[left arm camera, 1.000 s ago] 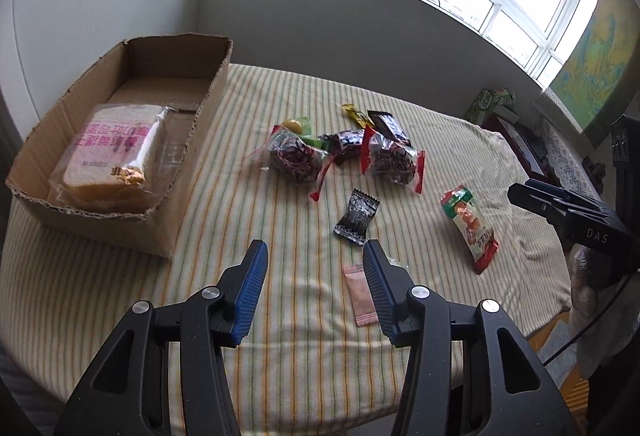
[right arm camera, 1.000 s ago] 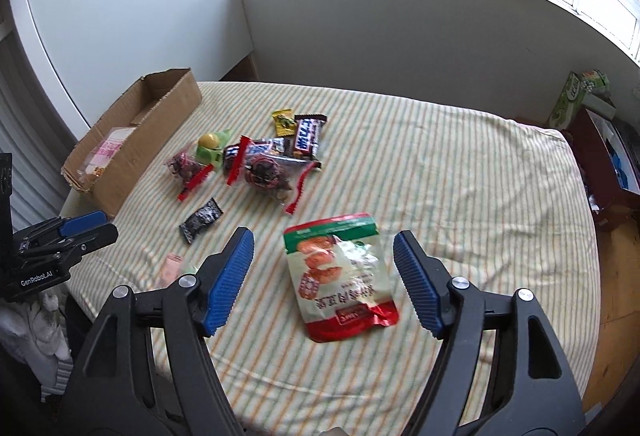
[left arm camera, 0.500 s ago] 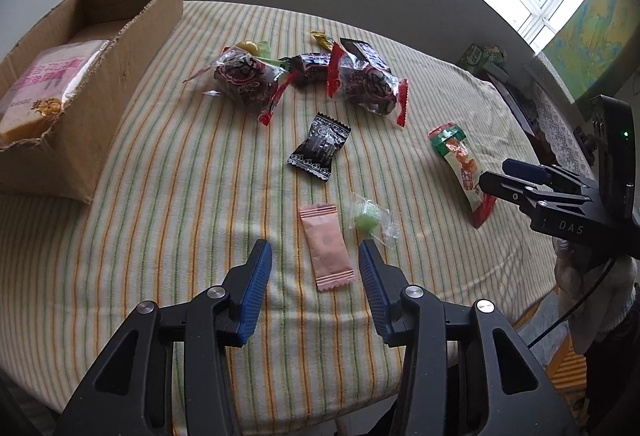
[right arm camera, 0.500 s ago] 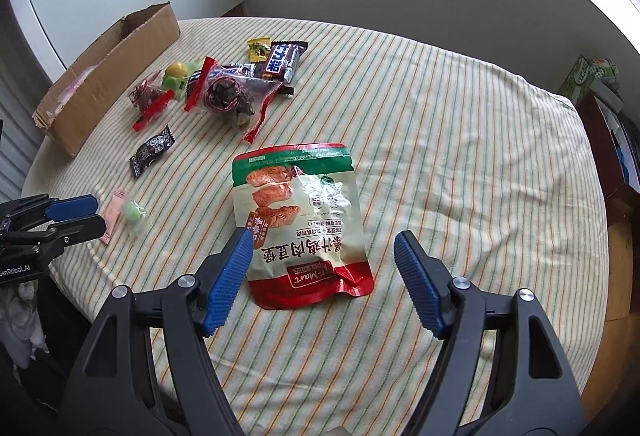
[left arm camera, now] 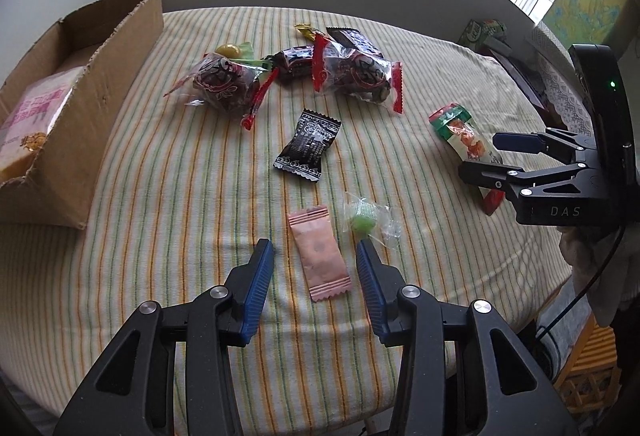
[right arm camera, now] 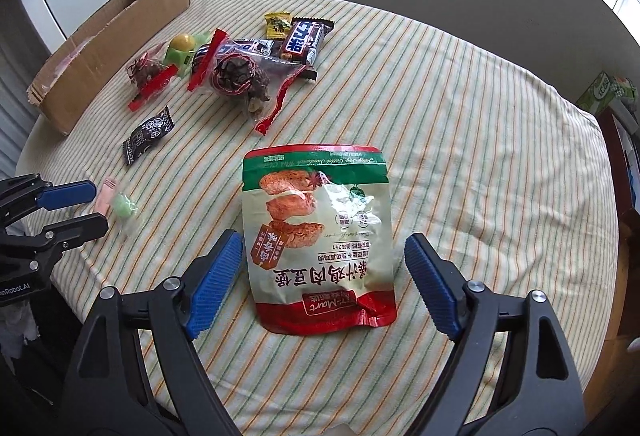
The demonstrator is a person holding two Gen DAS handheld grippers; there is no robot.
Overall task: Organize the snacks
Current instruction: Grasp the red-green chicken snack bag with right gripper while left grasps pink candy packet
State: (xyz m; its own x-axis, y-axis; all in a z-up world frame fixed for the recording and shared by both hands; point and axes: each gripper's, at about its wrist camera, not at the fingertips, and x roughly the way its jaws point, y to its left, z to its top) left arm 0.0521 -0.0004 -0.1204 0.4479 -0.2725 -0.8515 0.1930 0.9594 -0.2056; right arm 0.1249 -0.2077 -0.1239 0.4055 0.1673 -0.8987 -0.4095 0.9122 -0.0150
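- The left gripper [left arm camera: 315, 268] hangs low over the striped worktop [left arm camera: 180, 172], its jaws apart and gripping nothing; the pink sachet [left arm camera: 319, 253] lies flat between them, its near end level with the tips.
- Just outside the right-hand jaw of that gripper sits a green candy in clear wrap [left arm camera: 366, 219], close beside the sachet.
- The right gripper [right arm camera: 324, 276] also has its jaws spread wide and empty, with the red-and-green snack pouch [right arm camera: 320, 244] lying flat between them, touching neither.
- Well ahead of both sets of jaws lie the rest: a black sachet [left arm camera: 308, 144], two clear red-edged bags [left arm camera: 356, 72], a chocolate bar [right arm camera: 304, 38], a yellow candy [right arm camera: 277, 23] and a yellow-and-green piece [right arm camera: 180, 48].
- Far ahead and to the left of the jaws, the cardboard box [left arm camera: 100, 76] holds only a wrapped bread loaf [left arm camera: 28, 116], as far as can be seen.
- Judging by this, the sorting is at an early stage: one item boxed, nearly everything left on the worktop, and two pickups lined up but not yet closed.
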